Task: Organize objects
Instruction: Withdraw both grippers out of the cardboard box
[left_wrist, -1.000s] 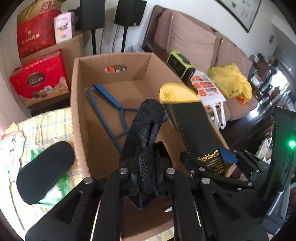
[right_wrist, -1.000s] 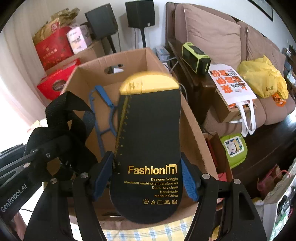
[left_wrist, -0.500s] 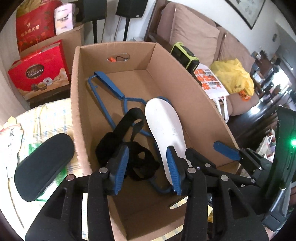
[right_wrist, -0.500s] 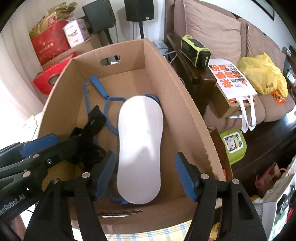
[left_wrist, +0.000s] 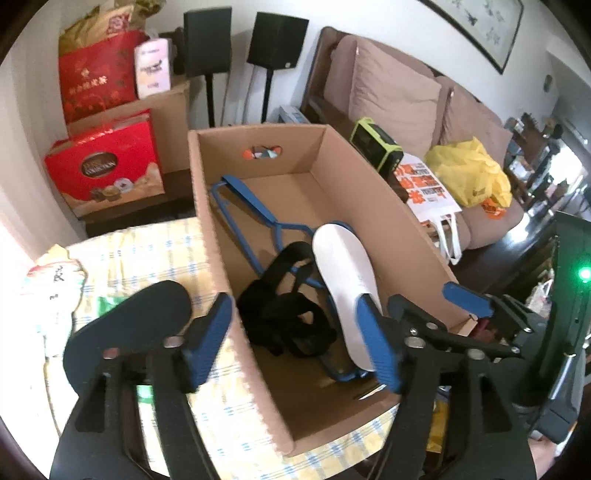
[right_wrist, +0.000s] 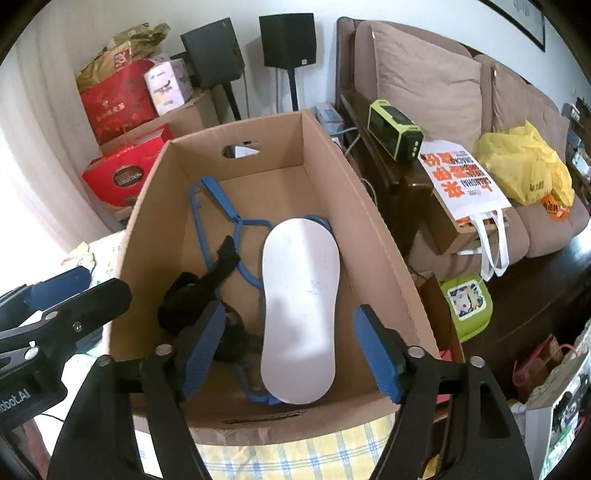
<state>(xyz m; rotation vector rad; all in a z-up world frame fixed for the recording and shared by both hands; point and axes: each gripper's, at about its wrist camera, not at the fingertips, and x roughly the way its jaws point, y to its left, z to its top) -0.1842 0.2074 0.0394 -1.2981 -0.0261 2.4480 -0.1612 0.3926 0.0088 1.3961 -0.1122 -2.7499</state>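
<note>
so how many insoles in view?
2: a white insole lying in the cardboard box, and a dark insole on the checked cloth left of it. Others may be hidden.

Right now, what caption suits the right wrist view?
Open right gripper above cardboard box holding white insole, black strap, blue hanger.

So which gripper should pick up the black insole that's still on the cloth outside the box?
Probably left: the left gripper, open and empty, has the black insole right beside its outer finger, while the right gripper sits over the cardboard box.
</note>
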